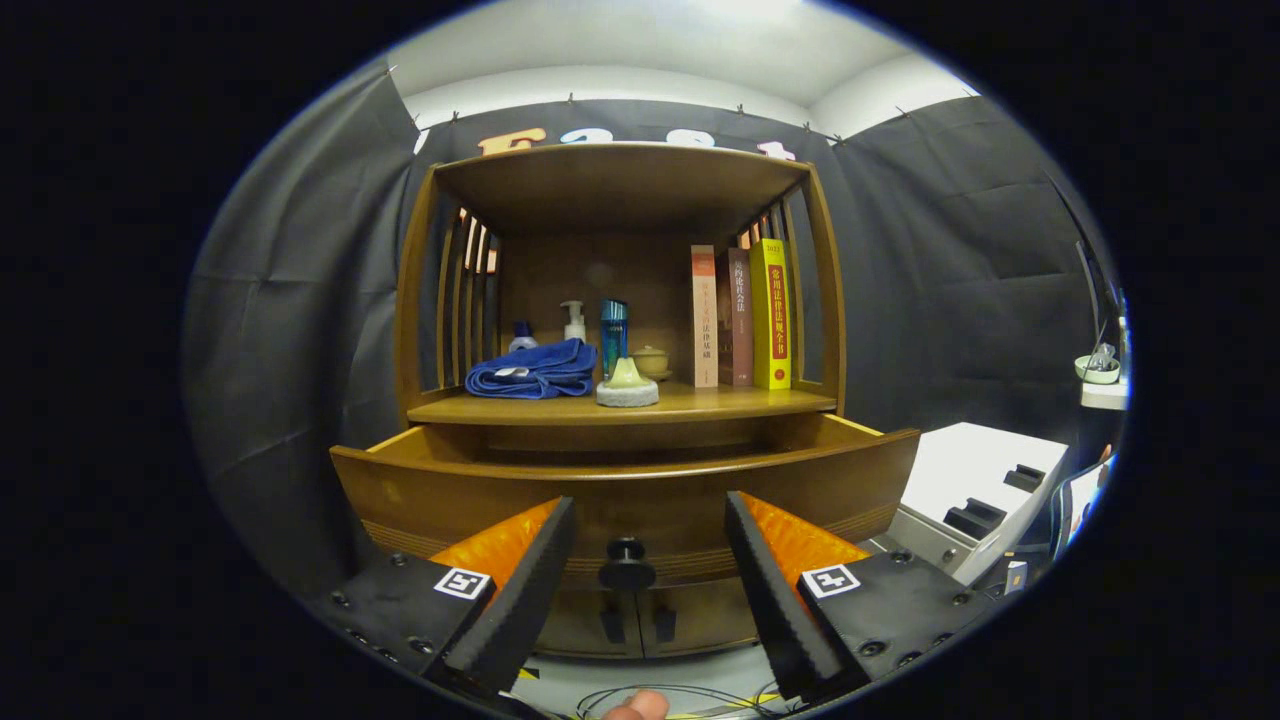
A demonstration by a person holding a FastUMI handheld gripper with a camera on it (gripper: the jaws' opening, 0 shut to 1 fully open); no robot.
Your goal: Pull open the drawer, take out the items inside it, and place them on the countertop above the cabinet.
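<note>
Drawer (620, 490) is pulled out, its knob (627, 565) centred between the spread-open gripper (650, 570) fingers, untouched; interior lies above, beyond.

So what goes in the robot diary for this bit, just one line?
drawer: pulled open | gripper: open, fingers either side of black knob, not touching | inside of drawer: hidden | countertop: towel, bottles, books

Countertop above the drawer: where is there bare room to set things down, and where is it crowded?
The countertop is bare along its front edge and between the pale cone-shaped object and the books. The left half is crowded: folded blue towel, pump bottle, blue bottle, small bowl. The gripper is open, its fingers flanking the drawer knob.
</note>
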